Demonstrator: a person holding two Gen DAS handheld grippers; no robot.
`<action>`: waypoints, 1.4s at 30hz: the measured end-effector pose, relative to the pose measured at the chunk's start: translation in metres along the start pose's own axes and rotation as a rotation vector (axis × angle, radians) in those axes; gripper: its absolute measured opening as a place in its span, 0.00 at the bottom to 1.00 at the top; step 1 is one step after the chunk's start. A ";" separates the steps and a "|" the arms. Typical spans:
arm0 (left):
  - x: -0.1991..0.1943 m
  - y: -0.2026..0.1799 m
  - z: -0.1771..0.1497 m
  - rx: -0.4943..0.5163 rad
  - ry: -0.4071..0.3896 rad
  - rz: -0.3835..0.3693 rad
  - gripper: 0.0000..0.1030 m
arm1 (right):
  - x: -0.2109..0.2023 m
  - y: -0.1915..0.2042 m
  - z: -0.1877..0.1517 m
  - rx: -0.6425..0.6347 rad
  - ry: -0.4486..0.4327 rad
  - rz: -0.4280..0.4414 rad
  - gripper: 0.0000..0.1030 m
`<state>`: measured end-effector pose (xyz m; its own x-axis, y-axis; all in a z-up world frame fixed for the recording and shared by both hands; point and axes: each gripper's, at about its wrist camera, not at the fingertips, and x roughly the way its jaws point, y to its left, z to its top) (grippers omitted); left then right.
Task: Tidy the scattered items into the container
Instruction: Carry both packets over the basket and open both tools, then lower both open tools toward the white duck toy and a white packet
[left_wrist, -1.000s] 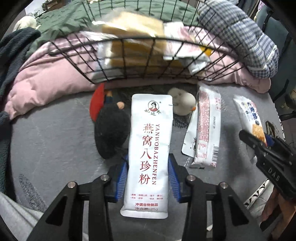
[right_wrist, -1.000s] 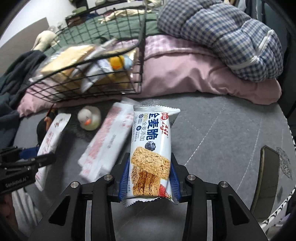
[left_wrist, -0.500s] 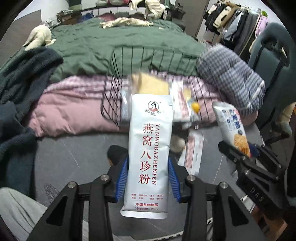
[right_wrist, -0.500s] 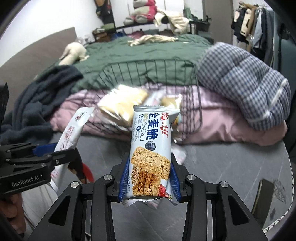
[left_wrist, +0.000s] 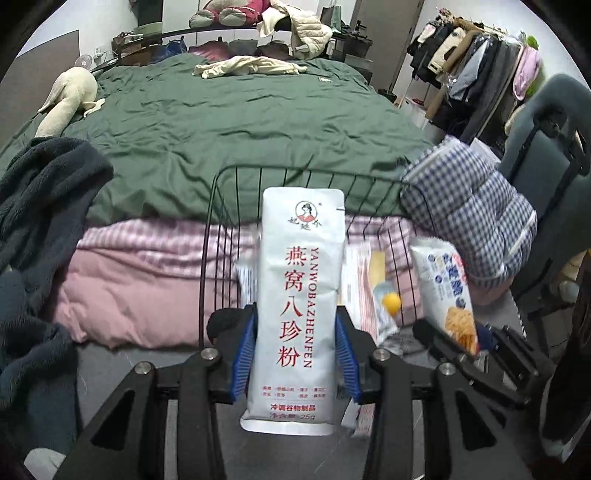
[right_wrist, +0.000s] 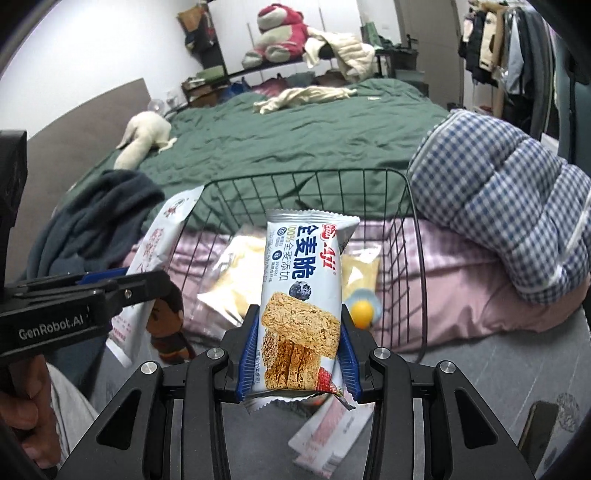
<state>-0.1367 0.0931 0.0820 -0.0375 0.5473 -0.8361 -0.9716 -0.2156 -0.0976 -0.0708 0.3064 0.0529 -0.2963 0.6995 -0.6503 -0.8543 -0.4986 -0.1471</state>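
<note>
Wire basket (left_wrist: 221, 229) sat against the pink quilt (left_wrist: 140, 280) at the bed's edge, open top toward me, so both packets could go in from above. It already held a few packets and something yellow and round, too blurred to name.

Left gripper (left_wrist: 293, 354): fingers partly closed, clamped on the long sides of the white powder sachet (left_wrist: 299, 295). I held it low down, near the bottom edge, so most of it stood upright in front of the basket's near wall. Flat, tall, white, red characters, small portrait logo on top.

Right gripper (right_wrist: 297, 354): fingers narrower, pinching the cereal bar packet (right_wrist: 301, 295) by its lower half, also upright, in line with the basket opening. Glossy pale-blue wrapper, crimped ends, picture of oat bars and a blueberry.

Neither was over the rim yet, I judged. One pink-striped packet (right_wrist: 325, 435) lay on the grey floor below my right fingers, not yet tidied.
</note>
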 end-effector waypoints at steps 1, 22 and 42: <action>0.001 -0.001 0.005 -0.003 -0.001 -0.001 0.44 | 0.002 -0.001 0.003 -0.001 -0.001 -0.001 0.39; 0.066 -0.005 0.026 0.027 0.070 0.063 0.67 | 0.048 -0.022 0.018 0.031 0.042 -0.054 0.49; 0.025 -0.012 -0.055 0.040 0.040 0.054 0.67 | -0.010 -0.026 -0.031 0.005 0.039 -0.066 0.49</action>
<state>-0.1127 0.0647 0.0323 -0.0820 0.5031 -0.8603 -0.9770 -0.2112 -0.0304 -0.0321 0.2964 0.0401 -0.2226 0.7102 -0.6679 -0.8735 -0.4495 -0.1869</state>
